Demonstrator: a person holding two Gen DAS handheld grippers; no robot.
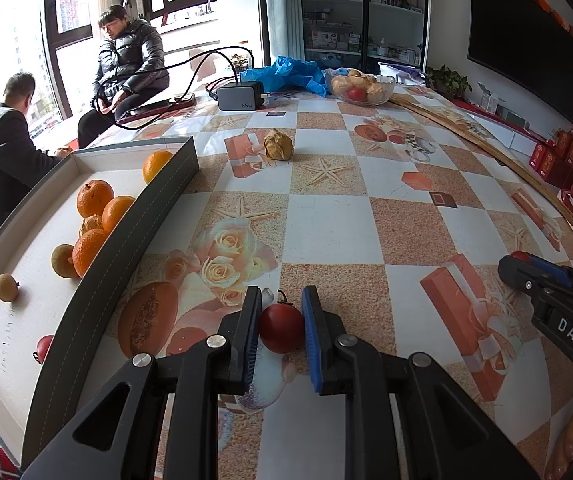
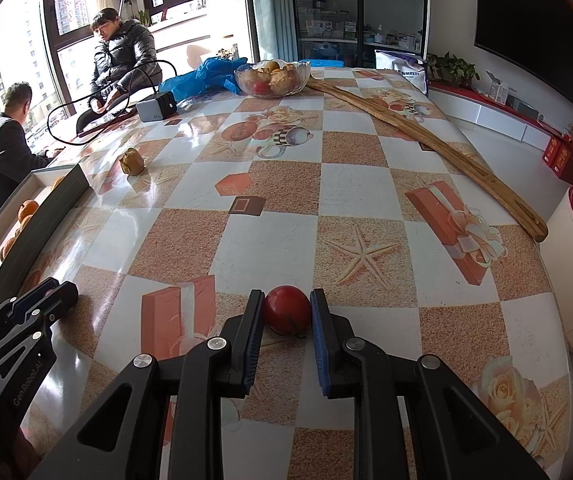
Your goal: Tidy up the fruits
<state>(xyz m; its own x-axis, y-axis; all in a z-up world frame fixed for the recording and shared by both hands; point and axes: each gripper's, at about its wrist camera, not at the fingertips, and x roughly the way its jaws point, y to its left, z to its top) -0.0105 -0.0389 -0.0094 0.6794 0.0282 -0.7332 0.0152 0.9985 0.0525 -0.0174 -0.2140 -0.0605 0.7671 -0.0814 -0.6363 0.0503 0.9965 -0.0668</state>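
Observation:
In the left wrist view my left gripper (image 1: 281,304) has its jaws around a small red tomato (image 1: 280,328) with a stem, low over the table; the pads look close to it or touching. In the right wrist view my right gripper (image 2: 287,308) is shut on another red tomato (image 2: 287,309) just above the tablecloth. A grey-walled white tray (image 1: 158,196) at the left holds several oranges (image 1: 94,197), brown longans (image 1: 6,287) and a red fruit (image 1: 44,347). A brown wrapped fruit (image 1: 278,144) sits alone mid-table. A glass bowl (image 2: 272,76) of fruit stands at the far side.
A long wooden stick (image 2: 426,136) lies along the right side. A grey charger (image 1: 240,96) with black cables and a blue plastic bag (image 1: 286,72) sit at the far edge. Two people sit by the window beyond the table's left. The right gripper shows in the left wrist view (image 1: 518,272).

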